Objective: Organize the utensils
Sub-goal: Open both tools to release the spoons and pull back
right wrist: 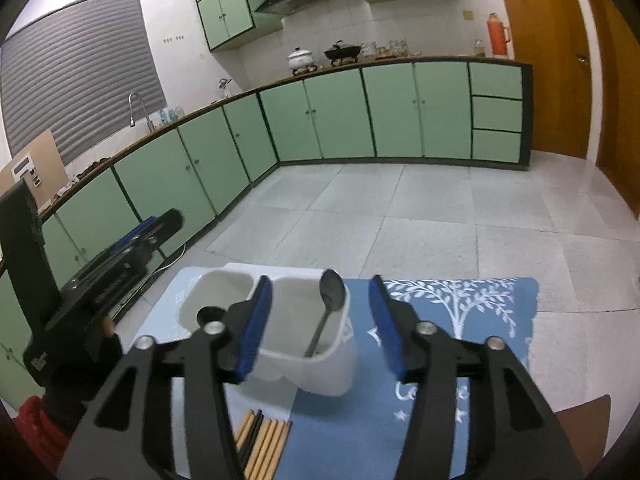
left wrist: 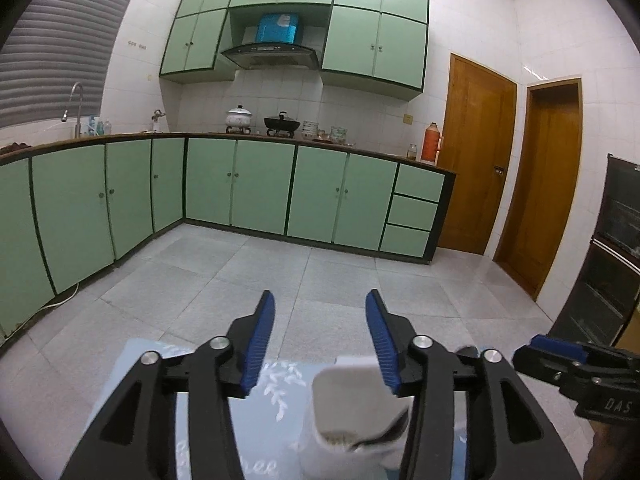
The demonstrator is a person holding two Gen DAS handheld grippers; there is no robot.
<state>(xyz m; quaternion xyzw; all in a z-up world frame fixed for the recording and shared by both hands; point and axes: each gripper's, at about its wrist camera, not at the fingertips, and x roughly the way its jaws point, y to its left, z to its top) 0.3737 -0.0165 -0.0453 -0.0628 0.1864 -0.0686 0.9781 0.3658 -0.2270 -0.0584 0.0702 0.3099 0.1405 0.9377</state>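
Observation:
A white utensil holder [right wrist: 320, 368] with several compartments stands on a blue patterned mat [right wrist: 448, 320]. A dark spoon [right wrist: 332, 296] leans upright in its right compartment. Another dark spoon bowl [right wrist: 210, 314] shows in the left compartment. My right gripper [right wrist: 320, 280] hovers open over the holder; its blue pads [right wrist: 256, 320] touch nothing. Wooden and black chopsticks [right wrist: 264, 444] lie on the mat below it. My left gripper [left wrist: 321, 296] is open above the holder [left wrist: 352, 412], nothing between its pads. Each gripper shows in the other's view: the right gripper [left wrist: 544, 346] and the left gripper [right wrist: 156, 226].
The mat [left wrist: 276, 404] lies on a surface above a grey tiled floor [left wrist: 320, 272]. Green cabinets [left wrist: 260, 188] line the far walls, with pots on the counter. A dark oven unit [left wrist: 616, 256] stands at the right, beside wooden doors [left wrist: 472, 156].

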